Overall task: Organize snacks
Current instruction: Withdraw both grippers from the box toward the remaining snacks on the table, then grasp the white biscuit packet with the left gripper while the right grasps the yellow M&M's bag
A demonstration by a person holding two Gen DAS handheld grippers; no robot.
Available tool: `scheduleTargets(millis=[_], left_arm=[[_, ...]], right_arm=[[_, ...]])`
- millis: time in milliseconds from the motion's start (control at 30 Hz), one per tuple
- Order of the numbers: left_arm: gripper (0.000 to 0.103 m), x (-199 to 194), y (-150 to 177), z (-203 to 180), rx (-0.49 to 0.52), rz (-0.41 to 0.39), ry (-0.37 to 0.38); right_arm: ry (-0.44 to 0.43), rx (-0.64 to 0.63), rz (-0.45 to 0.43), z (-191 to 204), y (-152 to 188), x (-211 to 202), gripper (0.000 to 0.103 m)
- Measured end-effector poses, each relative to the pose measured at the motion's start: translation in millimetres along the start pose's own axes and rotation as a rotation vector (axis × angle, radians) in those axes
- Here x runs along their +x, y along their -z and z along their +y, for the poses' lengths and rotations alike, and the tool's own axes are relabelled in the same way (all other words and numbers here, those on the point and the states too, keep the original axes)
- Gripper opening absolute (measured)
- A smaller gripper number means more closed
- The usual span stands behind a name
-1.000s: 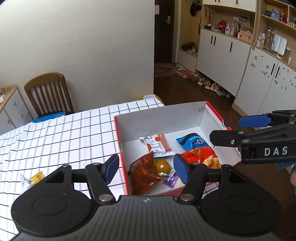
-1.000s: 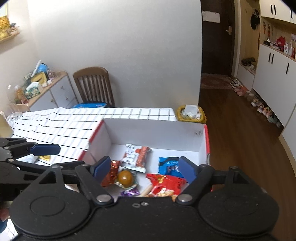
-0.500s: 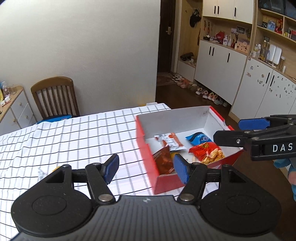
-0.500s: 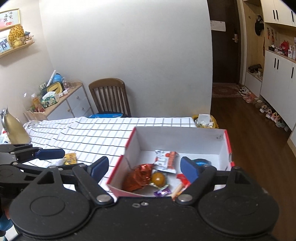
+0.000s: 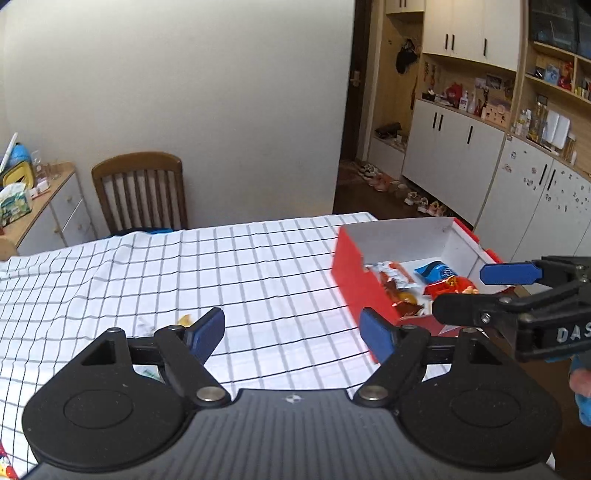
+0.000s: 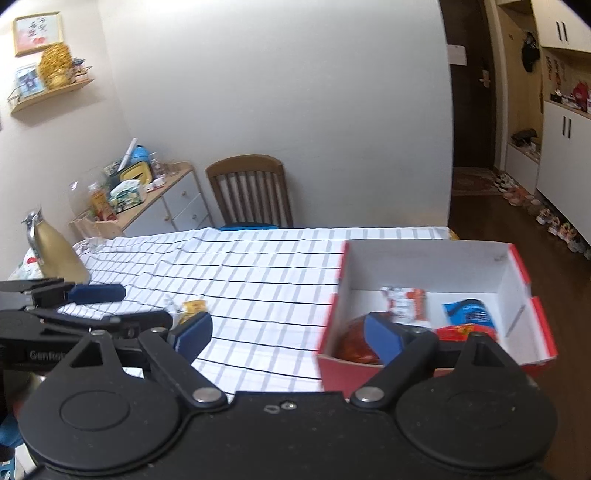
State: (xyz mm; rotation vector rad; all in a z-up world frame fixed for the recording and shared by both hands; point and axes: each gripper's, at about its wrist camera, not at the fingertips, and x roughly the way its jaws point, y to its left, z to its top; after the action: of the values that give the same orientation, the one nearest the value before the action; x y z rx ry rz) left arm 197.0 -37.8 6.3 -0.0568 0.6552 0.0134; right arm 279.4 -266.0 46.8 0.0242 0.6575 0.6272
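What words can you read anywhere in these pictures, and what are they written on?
"DAS": white letters on the side of the right gripper, cut off by the picture's edge.
"GenRob": grey letters on the side of the left gripper, partly hidden.
Snack packets in the red box: print too blurred to read.
Framed picture on the wall: characters too small to read.

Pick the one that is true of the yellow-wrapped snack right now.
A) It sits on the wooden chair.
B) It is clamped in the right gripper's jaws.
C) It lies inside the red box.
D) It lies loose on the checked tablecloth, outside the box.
D: the yellow-wrapped snack lies on the checked tablecloth, well apart from the red box, with no jaws on it.
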Motion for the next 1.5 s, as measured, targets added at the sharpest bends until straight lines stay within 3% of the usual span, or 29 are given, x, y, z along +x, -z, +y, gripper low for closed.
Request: scheduleTargets(millis=[200,633,1100,1500], left_arm=[[0.080,-11,10,42,-0.022,-0.005,-0.011],[0.085,-7,33,122,-0.078,0.004,-0.044],[0.085,46,54,179,-0.055,0.086,-0.069],[0.085,98,63,194,-0.029,0.154,-0.048]], right_arm=[[-0.032,-0.003,-0.016,39,7,9,0.103],[-0.030,0.008,0.015,99,15,47,0.103],[0.026,0.026,0.112,130,9,119,0.103],[0.043,0.044,0.203,136,1,190,0.102]])
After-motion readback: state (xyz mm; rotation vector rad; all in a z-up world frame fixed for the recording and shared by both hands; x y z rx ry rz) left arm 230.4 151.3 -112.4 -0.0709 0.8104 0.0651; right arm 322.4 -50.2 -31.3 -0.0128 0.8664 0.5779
